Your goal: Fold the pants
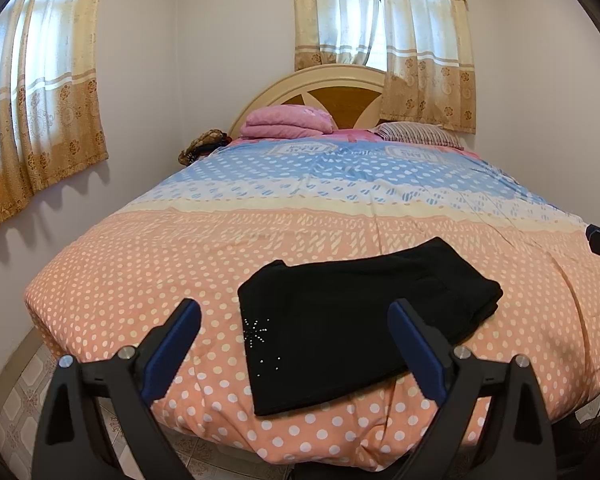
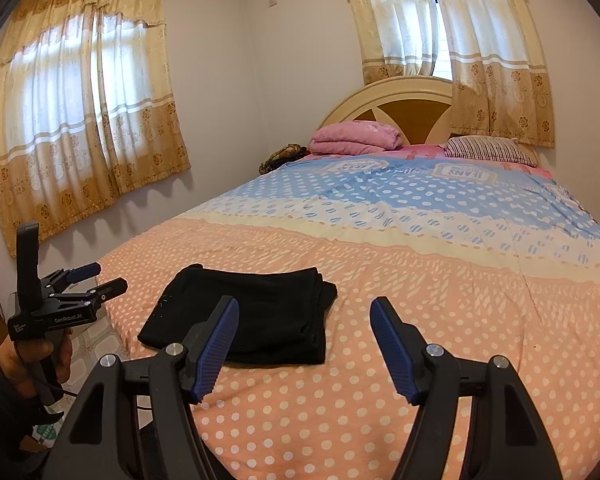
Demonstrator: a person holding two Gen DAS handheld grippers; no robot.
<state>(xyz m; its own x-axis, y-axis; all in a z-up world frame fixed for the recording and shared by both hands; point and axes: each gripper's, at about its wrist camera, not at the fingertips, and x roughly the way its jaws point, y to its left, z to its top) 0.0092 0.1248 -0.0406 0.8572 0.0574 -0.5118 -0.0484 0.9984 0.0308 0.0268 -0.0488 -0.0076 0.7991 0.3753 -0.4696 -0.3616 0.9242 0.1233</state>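
So, 1 folded pants (image 1: 352, 320) on bed (image 1: 148, 280), both hand-held grippers spread, empty.

pants (image 1: 352, 332) on bed (image 1: 140, 280), near foot edge | pillows (image 1: 418, 133) behind, at headboard (image 1: 340, 92)

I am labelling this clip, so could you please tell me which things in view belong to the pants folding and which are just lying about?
Part of the job:
- black pants, lying folded on the bed cover
- left tool, open
- right tool, open

Just lying about:
- pink folded blanket
- striped pillow
- curtains
- headboard
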